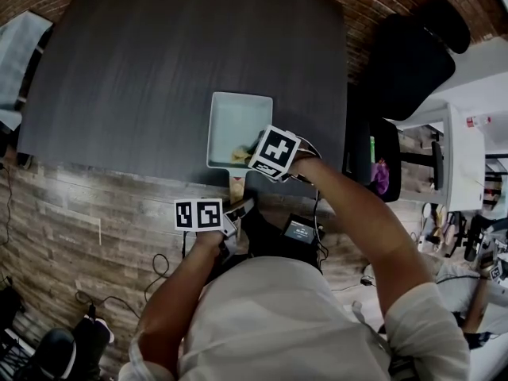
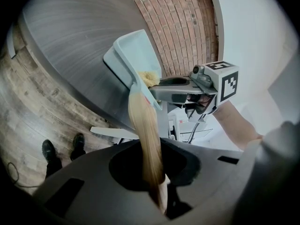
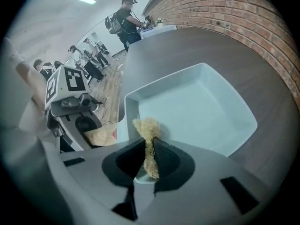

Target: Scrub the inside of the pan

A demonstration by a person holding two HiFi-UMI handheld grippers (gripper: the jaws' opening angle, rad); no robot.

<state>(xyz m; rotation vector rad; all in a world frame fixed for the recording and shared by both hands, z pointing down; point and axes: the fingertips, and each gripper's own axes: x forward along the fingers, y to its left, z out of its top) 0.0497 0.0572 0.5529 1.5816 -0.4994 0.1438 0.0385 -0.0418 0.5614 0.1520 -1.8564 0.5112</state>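
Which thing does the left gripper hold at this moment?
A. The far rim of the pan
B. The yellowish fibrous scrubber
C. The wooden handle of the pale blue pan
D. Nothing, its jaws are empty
C: in the left gripper view, the left gripper is closed on the wooden handle of the pale blue pan, while the right gripper pinches the fibrous scrubber.

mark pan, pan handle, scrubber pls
pan (image 3: 201,107): right gripper view, bare inside floor.
pan handle (image 2: 144,130): left gripper view, middle of the wooden shaft.
scrubber (image 3: 147,127): right gripper view, frayed tuft above the jaws.
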